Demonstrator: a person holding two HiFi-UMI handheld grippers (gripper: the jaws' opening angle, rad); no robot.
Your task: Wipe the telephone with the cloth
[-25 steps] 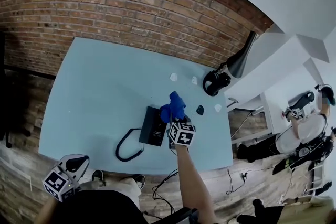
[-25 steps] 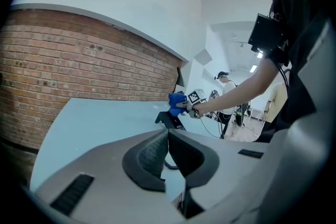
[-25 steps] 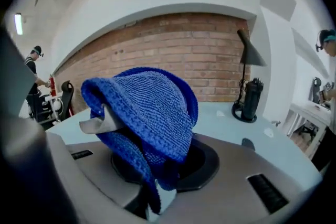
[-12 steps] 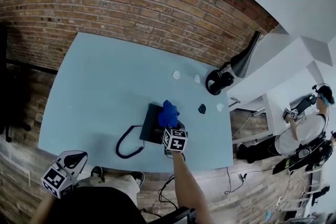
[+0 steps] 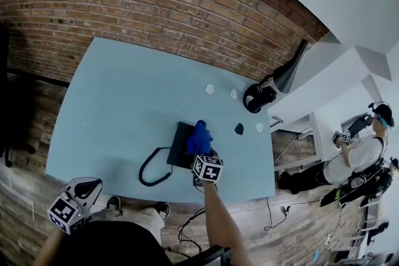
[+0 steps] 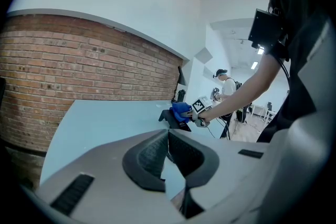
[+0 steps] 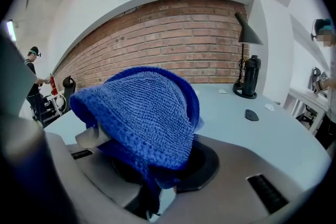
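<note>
Blue knitted cloth [image 7: 149,113]: bunched, clamped between the jaws of the right hand-held gripper [image 5: 202,151], pressed on the right part of the telephone [image 5: 182,147].
Telephone: black, lying flat on the pale blue counter [image 5: 118,103], towards its near right. A black coiled cord [image 5: 151,172] loops from its left side across the counter top.
Left hand-held gripper [image 6: 167,150]: clenched on nothing, jaws together, held off the counter's near-left corner, well apart from the telephone.
Black headphones [image 5: 257,97]: at the counter's far-right edge, beside a black lamp [image 5: 288,73].
Small white scraps [image 5: 210,89] and one small dark piece [image 5: 239,129]: scattered beyond and to the right of the telephone.
Red brick wall [image 5: 156,3]: behind the counter.
</note>
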